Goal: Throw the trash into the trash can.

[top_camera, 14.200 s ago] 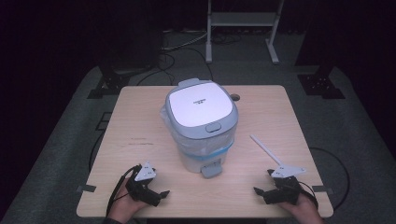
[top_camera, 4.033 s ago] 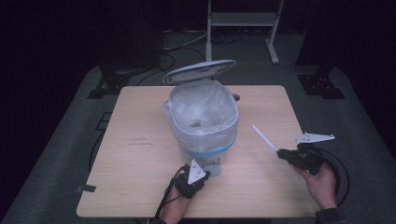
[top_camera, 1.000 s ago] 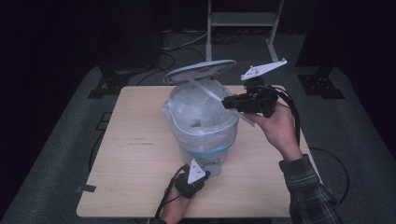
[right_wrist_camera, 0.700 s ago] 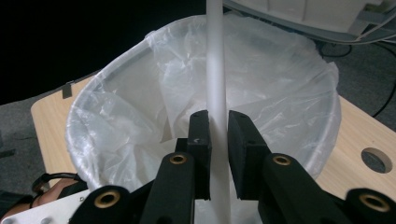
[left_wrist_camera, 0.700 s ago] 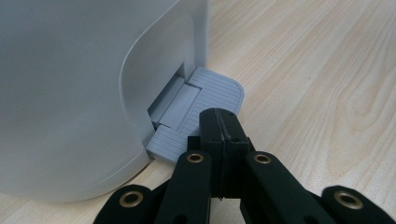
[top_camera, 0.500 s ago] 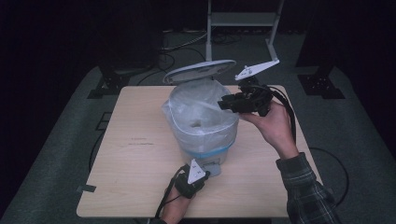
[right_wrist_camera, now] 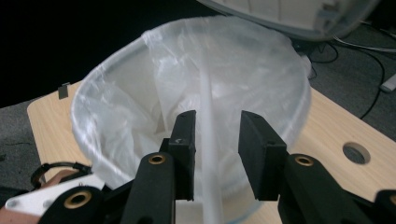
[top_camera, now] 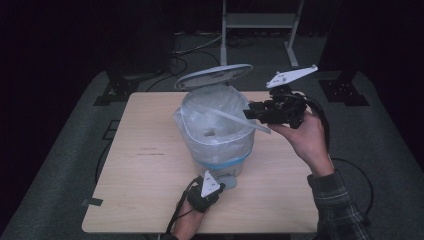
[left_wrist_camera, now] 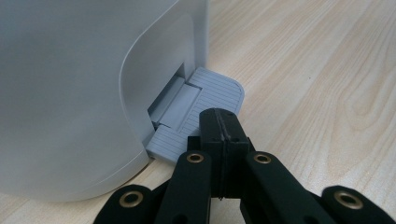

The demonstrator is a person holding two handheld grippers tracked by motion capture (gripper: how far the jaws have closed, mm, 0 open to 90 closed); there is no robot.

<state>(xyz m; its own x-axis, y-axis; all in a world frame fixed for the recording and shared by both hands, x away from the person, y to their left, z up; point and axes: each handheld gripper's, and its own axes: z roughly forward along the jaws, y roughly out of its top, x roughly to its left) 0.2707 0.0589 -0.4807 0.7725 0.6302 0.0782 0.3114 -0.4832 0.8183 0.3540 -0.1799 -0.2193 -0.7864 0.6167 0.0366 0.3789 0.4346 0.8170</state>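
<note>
Pressing the pedal [left_wrist_camera: 205,109] with shut left claw [left_wrist_camera: 219,126], lid [top_camera: 215,76] up, the parted right claw [right_wrist_camera: 212,140] looks to be releasing a straw [top_camera: 235,119] over the bin [top_camera: 212,135], not yet dropped.

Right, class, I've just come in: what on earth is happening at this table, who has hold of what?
A person works a pedal bin with two hand-held grippers. The left gripper, jaws shut, presses the grey foot pedal, and the lid stands raised. The right gripper is held over the bin's open mouth, its jaws apart, with a thin white stick between them, slanting across the clear liner bag. Whether the jaws touch the stick is unclear.
</note>
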